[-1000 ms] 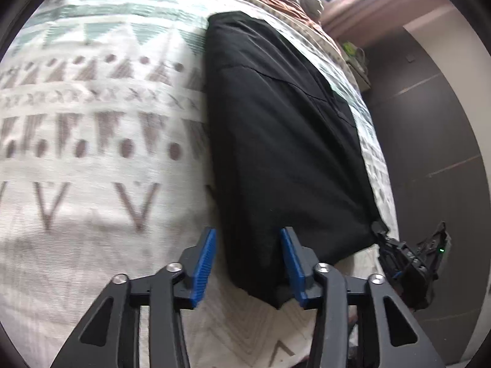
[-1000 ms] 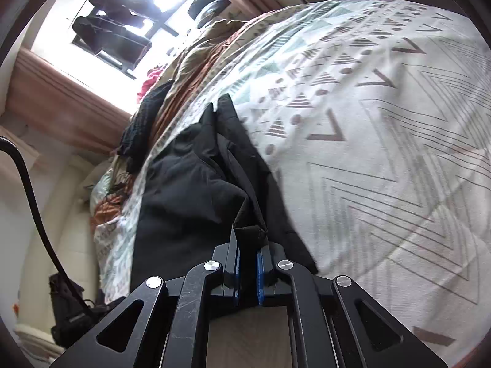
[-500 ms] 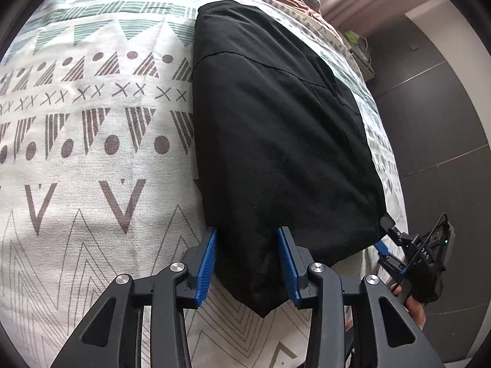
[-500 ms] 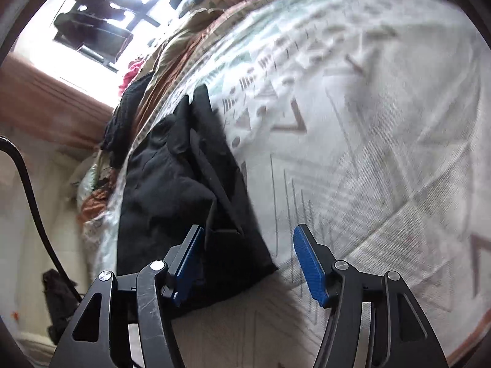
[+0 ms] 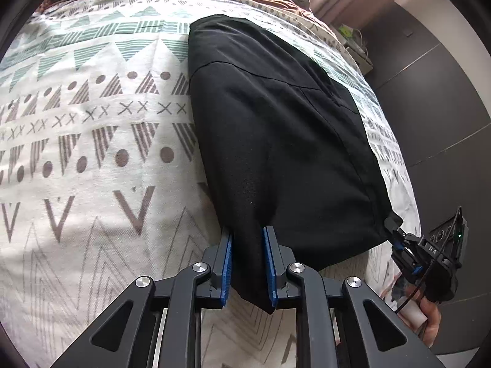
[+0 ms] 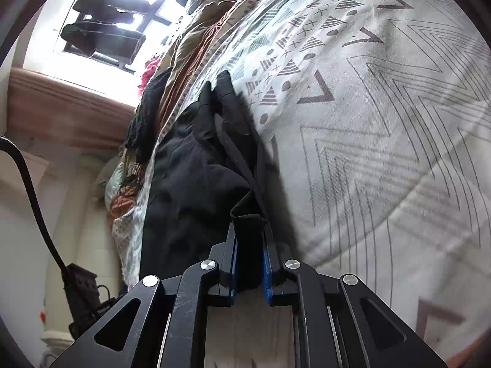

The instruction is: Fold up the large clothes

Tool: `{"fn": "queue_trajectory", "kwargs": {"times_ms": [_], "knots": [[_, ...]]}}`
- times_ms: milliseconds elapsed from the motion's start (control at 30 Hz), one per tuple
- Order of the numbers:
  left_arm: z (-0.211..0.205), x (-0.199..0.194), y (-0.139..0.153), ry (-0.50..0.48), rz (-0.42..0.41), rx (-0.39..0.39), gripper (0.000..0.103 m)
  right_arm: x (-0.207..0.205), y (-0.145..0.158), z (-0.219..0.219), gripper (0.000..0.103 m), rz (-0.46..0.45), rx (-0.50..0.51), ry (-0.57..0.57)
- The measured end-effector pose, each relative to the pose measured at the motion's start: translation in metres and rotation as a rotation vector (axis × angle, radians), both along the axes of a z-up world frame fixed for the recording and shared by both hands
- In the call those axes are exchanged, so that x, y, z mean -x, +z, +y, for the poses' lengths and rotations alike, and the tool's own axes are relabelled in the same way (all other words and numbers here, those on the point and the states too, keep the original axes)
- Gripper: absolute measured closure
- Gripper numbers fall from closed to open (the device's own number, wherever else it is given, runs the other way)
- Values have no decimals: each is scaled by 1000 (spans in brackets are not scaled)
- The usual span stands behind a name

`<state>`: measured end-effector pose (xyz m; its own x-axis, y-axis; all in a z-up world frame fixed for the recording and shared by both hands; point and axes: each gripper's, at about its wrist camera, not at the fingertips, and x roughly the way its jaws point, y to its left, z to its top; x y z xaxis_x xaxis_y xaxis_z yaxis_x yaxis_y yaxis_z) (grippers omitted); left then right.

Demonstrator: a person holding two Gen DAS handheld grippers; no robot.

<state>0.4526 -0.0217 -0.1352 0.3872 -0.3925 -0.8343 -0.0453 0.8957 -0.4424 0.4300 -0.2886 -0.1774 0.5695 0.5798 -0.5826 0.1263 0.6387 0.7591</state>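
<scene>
A black garment [image 5: 276, 141] lies folded lengthwise on the patterned bedspread [image 5: 92, 153], near the bed's right edge. My left gripper [image 5: 248, 245] is shut on its near corner, the cloth pinched between the blue pads. My right gripper [image 6: 249, 239] is shut on the other near corner of the black garment [image 6: 190, 178]. In the left wrist view the right gripper [image 5: 396, 239] shows at the garment's right corner, held by a hand.
Rumpled brown and beige bedding [image 6: 196, 40] and other clothes [image 6: 144, 116] are piled at the head of the bed. A window [image 6: 116, 15] with hanging clothes is behind. Dark floor [image 5: 445, 122] lies beside the bed's right edge. A black cable [image 6: 30, 184] hangs at left.
My left gripper has closed from open onto the garment's corner. My right gripper opened half a second ago and has closed again on the other corner.
</scene>
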Motion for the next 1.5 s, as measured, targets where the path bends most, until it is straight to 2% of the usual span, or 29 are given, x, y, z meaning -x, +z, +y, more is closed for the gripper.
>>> {"fn": "queue_trajectory", "kwargs": {"times_ms": [233,467,633,800,1000,1067,1100,1167,1267,1300,1333,1400,1500], "knots": [[15,25,7,-30,-22,-19,84,32,3,12,89,6,-15,40],[28,60,2,-32,-29,-11,84,72,1,26,89,-1,-5,81],[39,81,5,-30,-39,20,84,98,1,41,89,17,34,135],[46,101,8,-22,-54,20,84,116,5,56,89,19,91,155],[48,116,5,-26,-53,24,83,130,1,64,89,44,111,155],[50,118,3,-22,-48,24,82,133,1,61,82,66,127,130],[50,118,3,-23,-47,23,81,133,2,60,72,80,144,115],[53,120,3,-17,-44,29,77,137,10,57,61,106,217,87],[58,126,9,-21,-68,51,58,150,31,48,61,79,255,79],[60,128,12,-18,-81,58,47,154,40,45,57,65,271,76],[63,131,15,-7,-101,66,40,156,51,42,53,41,290,69],[67,135,20,6,-126,67,37,159,70,39,29,-12,310,52],[70,133,22,11,-119,48,37,151,89,38,25,-86,311,45]]}}
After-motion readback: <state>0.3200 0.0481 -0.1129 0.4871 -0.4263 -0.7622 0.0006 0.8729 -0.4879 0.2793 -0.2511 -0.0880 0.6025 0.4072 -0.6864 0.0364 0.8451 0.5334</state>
